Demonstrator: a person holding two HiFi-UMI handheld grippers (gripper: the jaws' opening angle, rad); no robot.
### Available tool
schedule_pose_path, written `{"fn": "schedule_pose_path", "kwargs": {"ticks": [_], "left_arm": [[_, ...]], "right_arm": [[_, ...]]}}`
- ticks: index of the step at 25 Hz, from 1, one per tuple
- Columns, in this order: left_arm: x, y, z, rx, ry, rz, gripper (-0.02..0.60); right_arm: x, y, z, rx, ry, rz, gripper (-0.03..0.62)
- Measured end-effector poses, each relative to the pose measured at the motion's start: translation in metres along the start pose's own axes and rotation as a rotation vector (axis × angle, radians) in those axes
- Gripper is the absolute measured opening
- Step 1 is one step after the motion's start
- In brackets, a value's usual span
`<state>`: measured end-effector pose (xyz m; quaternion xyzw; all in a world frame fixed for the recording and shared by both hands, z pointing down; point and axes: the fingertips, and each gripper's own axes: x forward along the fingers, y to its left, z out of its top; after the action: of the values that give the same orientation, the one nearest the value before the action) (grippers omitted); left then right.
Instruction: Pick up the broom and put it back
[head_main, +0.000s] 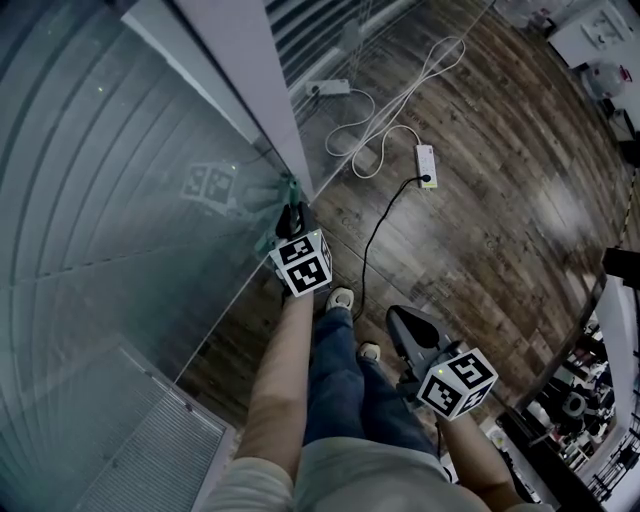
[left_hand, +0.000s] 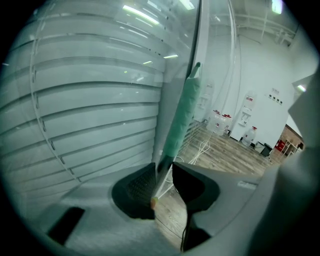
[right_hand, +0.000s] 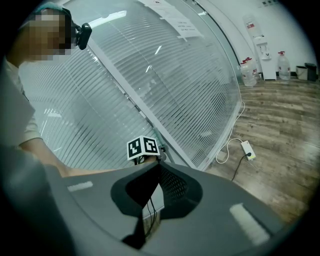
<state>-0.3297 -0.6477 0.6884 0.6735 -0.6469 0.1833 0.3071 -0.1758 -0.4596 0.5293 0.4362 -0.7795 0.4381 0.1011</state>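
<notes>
My left gripper (left_hand: 167, 167), jaws clamped on green broom handle (left_hand: 183, 107), handle tilted beside glass partition (left_hand: 90, 100), my right gripper (right_hand: 159, 167), jaws together, empty, over wood floor (head_main: 480, 220).

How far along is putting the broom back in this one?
Done: the broom handle stands near-upright at the partition frame. In hand: the left gripper is closed on it; the right gripper hangs shut, empty. Left: let go and withdraw.
</notes>
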Motion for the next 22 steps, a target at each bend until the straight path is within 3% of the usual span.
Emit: {"fn": "schedule_pose_path", "kwargs": {"ticks": [22], "left_arm": [[-0.014,0.005,-0.004,0.000,0.000,0.022,0.103]], "right_arm": [[-0.009,0.003,-0.002,-0.001,-0.007,0.008,0.008]]}}
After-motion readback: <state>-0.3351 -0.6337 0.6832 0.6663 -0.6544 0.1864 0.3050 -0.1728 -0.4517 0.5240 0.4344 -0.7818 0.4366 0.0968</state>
